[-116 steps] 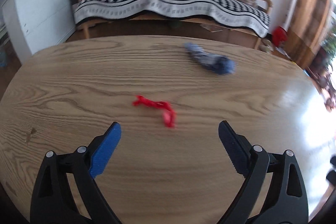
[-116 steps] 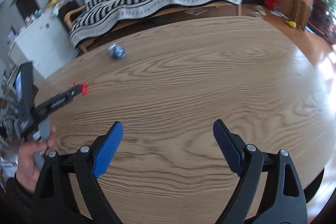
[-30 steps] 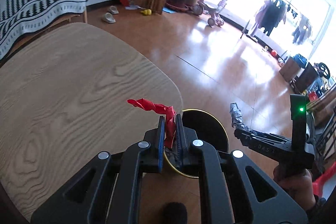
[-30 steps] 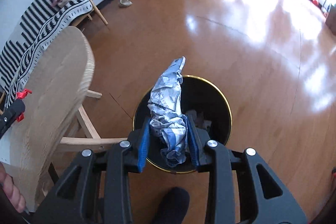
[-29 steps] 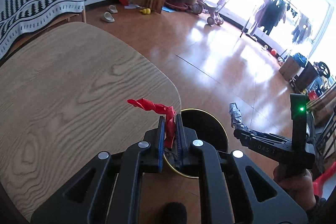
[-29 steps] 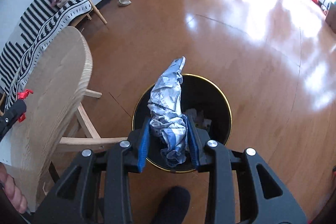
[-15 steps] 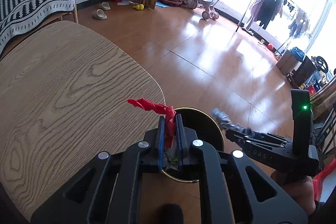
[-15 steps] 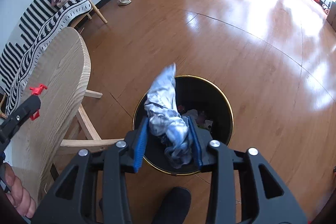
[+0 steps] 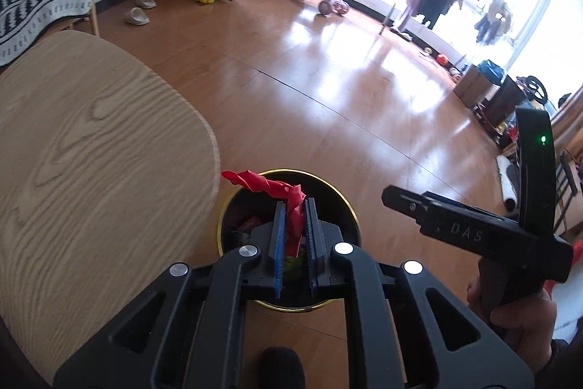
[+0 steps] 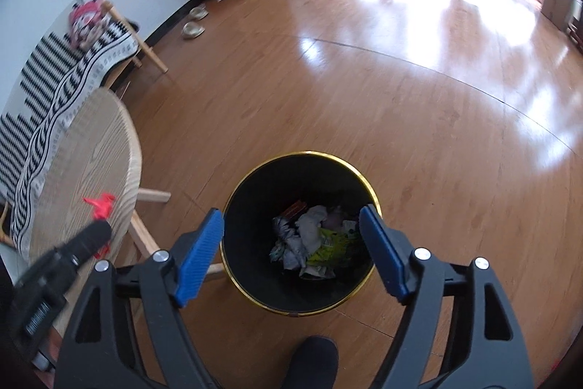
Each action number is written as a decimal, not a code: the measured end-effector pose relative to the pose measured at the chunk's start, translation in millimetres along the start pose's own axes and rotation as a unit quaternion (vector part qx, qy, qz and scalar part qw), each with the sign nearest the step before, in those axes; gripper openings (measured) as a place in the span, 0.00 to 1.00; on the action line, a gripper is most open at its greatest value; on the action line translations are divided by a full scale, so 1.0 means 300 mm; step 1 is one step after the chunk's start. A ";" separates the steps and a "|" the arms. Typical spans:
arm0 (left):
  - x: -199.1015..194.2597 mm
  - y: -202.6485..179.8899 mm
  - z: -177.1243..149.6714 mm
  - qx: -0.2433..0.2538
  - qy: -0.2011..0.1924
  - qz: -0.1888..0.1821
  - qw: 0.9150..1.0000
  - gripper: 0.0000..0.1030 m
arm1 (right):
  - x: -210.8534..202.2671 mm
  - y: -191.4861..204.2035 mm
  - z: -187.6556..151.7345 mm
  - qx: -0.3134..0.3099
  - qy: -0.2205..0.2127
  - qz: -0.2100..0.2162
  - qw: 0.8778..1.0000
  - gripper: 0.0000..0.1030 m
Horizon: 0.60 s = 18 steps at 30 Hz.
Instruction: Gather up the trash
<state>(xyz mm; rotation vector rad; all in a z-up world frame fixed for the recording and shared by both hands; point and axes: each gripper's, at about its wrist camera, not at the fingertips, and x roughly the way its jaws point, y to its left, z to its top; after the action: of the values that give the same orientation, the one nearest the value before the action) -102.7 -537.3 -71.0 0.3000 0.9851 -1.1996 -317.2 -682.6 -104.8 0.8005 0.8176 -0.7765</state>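
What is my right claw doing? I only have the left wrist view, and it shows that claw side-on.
Observer: The right claw is open over the bin, with nothing between its jaws; they have just been opening.
Operator: Anything in the bin?
Observer: Crumpled white paper and a yellow-green wrapper lie on its bottom.
Operator: What stands beside it?
Observer: A wooden table leg, on the table side of the rim.

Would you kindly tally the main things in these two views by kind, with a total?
Grippers: 2, the left gripper shut on the red wrapper, the right gripper with jaws open and nothing between them
Bins: 1, the black bin
Tables: 1, the wooden table
Red wrappers: 1
Total: 5
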 end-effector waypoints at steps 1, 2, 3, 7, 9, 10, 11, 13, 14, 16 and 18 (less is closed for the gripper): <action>0.011 -0.010 -0.001 0.002 0.000 -0.008 1.000 0.09 | -0.005 -0.009 -0.001 0.004 -0.003 -0.002 1.000 0.73; 0.023 -0.020 0.000 0.004 0.000 -0.013 1.000 0.09 | -0.010 -0.017 0.002 0.010 -0.007 -0.004 1.000 0.74; 0.035 -0.028 0.002 0.007 0.000 -0.016 1.000 0.09 | -0.012 -0.025 0.005 0.016 -0.008 -0.003 1.000 0.75; 0.076 -0.040 -0.002 0.005 0.008 -0.024 1.000 0.29 | -0.021 -0.055 0.015 0.037 -0.015 -0.004 0.999 0.76; 0.082 -0.033 -0.004 0.000 0.004 -0.017 1.000 0.60 | -0.028 -0.061 0.020 0.040 -0.019 -0.004 0.999 0.77; 0.078 -0.031 -0.002 0.000 -0.005 -0.014 1.000 0.63 | -0.028 -0.063 0.022 0.040 -0.020 -0.002 0.999 0.77; 0.075 -0.031 -0.002 0.002 -0.007 -0.012 1.000 0.64 | -0.031 -0.061 0.023 0.039 -0.021 -0.002 0.999 0.78; 0.062 -0.030 -0.001 0.005 -0.008 -0.010 1.000 0.67 | -0.034 -0.057 0.024 0.035 -0.023 -0.003 0.999 0.78; 0.049 -0.027 -0.004 0.006 -0.012 -0.008 1.000 0.69 | -0.038 -0.050 0.026 0.032 -0.025 -0.002 0.999 0.78; 0.012 -0.009 -0.006 0.007 -0.019 0.001 1.000 0.74 | -0.041 -0.029 0.028 0.024 -0.026 0.000 0.999 0.79; -0.048 0.027 -0.009 0.002 -0.030 0.017 0.999 0.80 | -0.048 0.020 0.030 0.008 -0.030 0.002 1.000 0.81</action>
<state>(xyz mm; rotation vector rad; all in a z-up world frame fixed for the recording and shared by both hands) -97.2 -523.1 -63.8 0.2821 0.9230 -1.1724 -316.0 -683.2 -86.8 0.7892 0.7571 -0.7997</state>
